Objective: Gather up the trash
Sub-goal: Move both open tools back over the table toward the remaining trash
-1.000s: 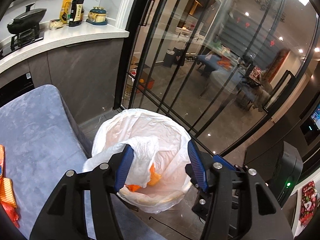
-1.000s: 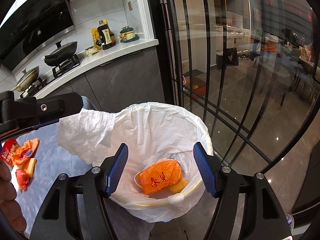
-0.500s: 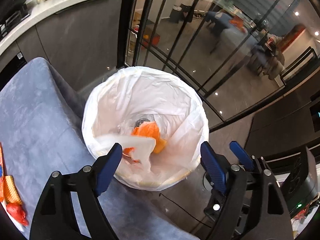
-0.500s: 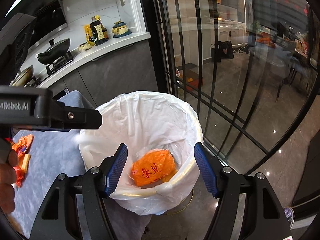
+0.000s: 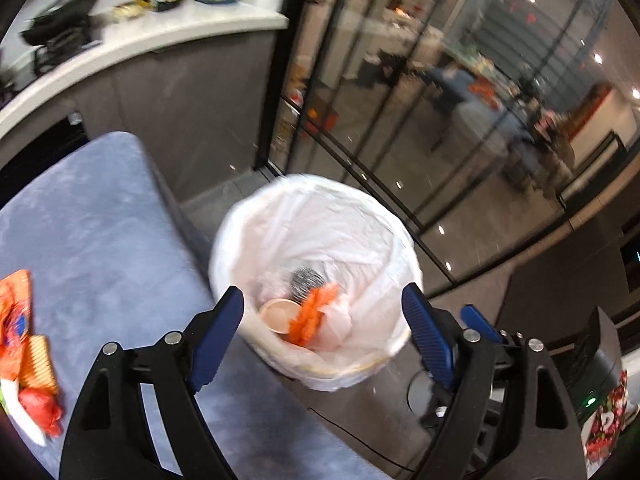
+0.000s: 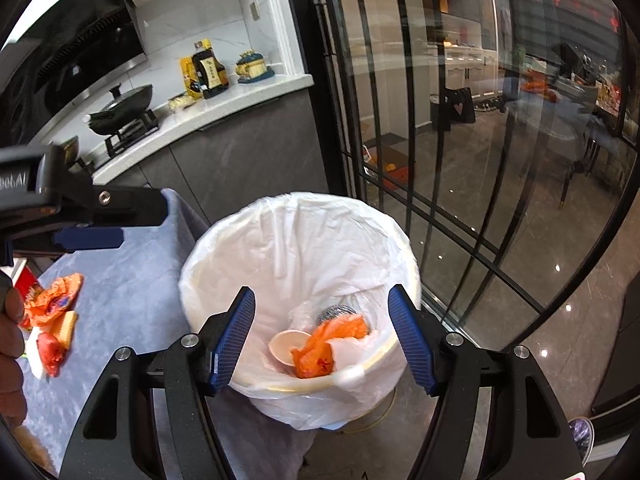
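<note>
- Both tools, left tool (image 5: 322, 316) and right tool (image 6: 321, 326), gape empty above the lined trash bin (image 6: 280, 236).
- Inside lie an orange wrapper (image 6: 316, 354) and paper cup (image 6: 289, 346).
- Farther left, remaining wrappers (image 6: 54, 300) wait on the grey surface (image 6: 132, 280); crinkly film could slip from a shallow pinch.

Kitchen with white countertop (image 6: 224, 108), dark cabinets (image 6: 240, 156), black-framed glass doors (image 6: 420, 128), glossy grey floor (image 6: 532, 280).

White-lined trash bin (image 6: 300, 240) holds an orange wrapper (image 6: 316, 354); more wrappers (image 6: 52, 304) lie on the blue-grey cloth.
</note>
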`<state>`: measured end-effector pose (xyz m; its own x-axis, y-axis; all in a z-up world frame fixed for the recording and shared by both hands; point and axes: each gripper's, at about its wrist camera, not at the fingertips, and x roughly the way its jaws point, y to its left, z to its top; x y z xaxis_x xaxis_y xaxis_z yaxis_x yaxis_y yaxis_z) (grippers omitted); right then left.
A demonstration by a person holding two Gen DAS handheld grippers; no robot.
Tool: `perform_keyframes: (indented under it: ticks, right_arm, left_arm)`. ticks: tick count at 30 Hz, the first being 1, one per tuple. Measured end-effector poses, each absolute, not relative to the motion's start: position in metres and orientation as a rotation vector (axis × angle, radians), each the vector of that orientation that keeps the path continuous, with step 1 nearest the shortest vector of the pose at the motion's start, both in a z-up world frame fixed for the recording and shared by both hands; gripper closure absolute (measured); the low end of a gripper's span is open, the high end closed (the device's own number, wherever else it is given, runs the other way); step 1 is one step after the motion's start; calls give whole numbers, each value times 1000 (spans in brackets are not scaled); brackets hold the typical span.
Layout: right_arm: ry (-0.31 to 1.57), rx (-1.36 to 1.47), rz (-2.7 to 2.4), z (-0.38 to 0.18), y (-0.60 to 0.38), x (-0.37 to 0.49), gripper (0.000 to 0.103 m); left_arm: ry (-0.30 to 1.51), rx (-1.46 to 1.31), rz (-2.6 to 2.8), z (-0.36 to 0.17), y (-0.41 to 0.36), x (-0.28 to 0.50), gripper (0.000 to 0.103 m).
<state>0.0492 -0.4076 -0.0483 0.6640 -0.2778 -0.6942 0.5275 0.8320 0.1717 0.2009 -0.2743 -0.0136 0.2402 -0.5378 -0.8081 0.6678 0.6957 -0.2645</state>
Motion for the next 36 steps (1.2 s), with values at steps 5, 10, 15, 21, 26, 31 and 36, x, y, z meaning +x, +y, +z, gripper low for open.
perform_keyframes:
  ticks: [5, 10, 15, 21, 26, 31, 36]
  right_arm:
    - [670, 356, -417, -29, -383, 55, 33]
    - [650, 318, -331, -10, -341, 69, 33]
    - [653, 282, -227, 0, -286, 86, 32]
    - [695, 247, -89, -6, -213, 109, 32]
    - [758, 257, 28, -27, -151, 136, 32]
    - [802, 233, 81, -45, -105, 158, 32]
    - [839, 229, 86, -64, -82, 179, 32]
  left_arm:
    - [932, 114, -695, 1, -218, 202, 23]
    - [864, 70, -512, 10, -148, 202, 14]
    - [853, 5, -333, 11, -72, 205, 13]
    - [855, -61, -101, -2, 28, 208, 13]
    - [869, -88, 58, -20, 97, 210, 13]
    - [904, -158, 141, -41, 146, 214, 13]
    - [930, -198, 181, -55, 169, 218, 13]
